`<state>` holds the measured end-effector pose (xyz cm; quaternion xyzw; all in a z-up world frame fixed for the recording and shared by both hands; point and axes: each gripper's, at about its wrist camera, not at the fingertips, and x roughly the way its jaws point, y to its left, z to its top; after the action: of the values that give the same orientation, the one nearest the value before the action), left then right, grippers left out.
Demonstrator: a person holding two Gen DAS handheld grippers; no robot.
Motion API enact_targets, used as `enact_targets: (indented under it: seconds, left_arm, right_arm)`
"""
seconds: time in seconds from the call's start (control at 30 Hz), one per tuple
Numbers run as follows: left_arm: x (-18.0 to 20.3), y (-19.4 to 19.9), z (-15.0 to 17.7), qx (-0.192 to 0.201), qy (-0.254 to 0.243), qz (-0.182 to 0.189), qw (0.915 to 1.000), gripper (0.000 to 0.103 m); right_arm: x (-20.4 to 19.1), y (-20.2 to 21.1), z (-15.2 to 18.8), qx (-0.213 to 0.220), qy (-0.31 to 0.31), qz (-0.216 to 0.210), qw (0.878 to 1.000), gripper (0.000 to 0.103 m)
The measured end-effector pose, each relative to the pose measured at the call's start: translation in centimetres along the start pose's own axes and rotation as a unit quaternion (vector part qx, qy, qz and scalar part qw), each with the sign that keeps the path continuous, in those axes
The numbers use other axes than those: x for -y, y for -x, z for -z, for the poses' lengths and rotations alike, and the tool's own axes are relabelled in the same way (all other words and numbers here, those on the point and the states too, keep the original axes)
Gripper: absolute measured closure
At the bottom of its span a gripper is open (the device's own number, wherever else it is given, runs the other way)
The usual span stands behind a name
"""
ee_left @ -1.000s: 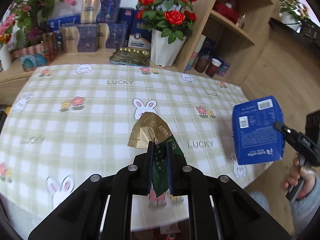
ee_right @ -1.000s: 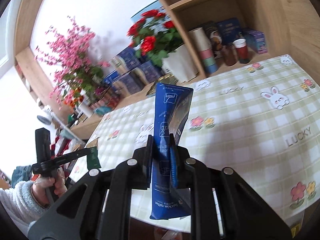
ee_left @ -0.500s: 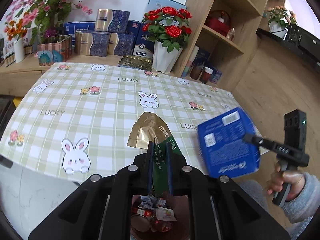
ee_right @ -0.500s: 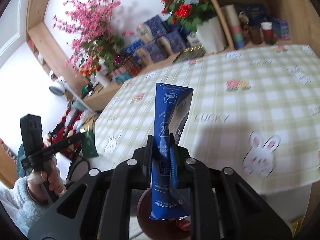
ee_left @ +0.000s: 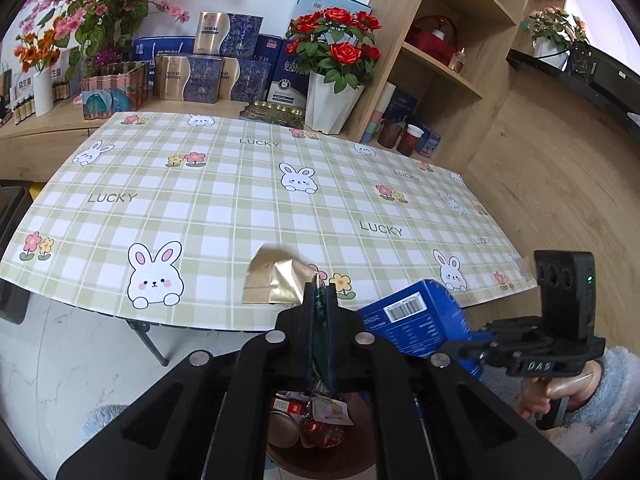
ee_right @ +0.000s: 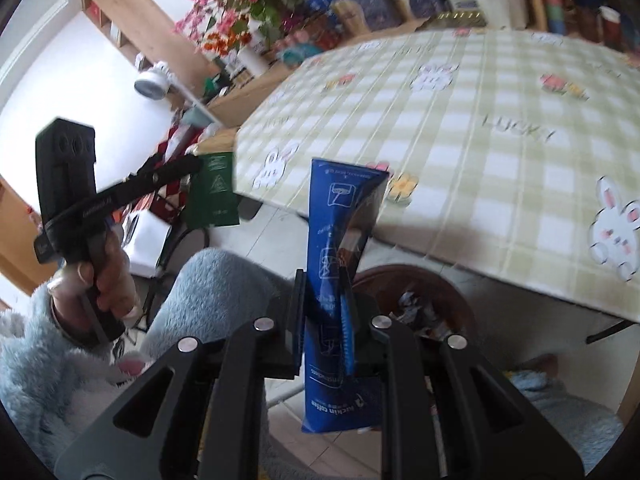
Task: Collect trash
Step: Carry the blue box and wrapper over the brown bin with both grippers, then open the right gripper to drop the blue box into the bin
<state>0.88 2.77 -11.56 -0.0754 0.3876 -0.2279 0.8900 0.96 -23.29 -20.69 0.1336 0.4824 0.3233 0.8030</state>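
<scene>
Both fingers pairs are clamped: left fingers (ee_left: 320,308) on a green wrapper (ee_right: 214,190), right fingers (ee_right: 322,300) on a blue packet (ee_right: 340,240).

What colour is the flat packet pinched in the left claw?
Dark green flat packet with pale print, its other end gold foil; the right wrist view shows it best.

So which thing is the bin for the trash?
Find the table with the bunny tablecloth, then look under its near edge. The round brown bin stands on the pale floor there, with wrappers already inside. Nothing else near it is round and brown.
</scene>
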Motion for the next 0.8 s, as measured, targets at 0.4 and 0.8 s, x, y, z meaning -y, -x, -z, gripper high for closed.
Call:
enact_targets:
  seconds: [0.4, 0.8]
  left_arm:
    - [0.9, -0.7, 0.1, -0.006, -0.004, 0.024, 0.9997, 0.100]
    - [0.6, -2.0, 1.7, -0.035, -0.004, 0.025, 0.9991, 0.100]
  right_arm:
    - [-1.3, -1.8, 1.5, -0.072, 0.041, -0.022, 0.996, 0.085]
    - [4.8, -10.3, 3.2, -0.182, 0.005, 0.098, 0.978, 0.085]
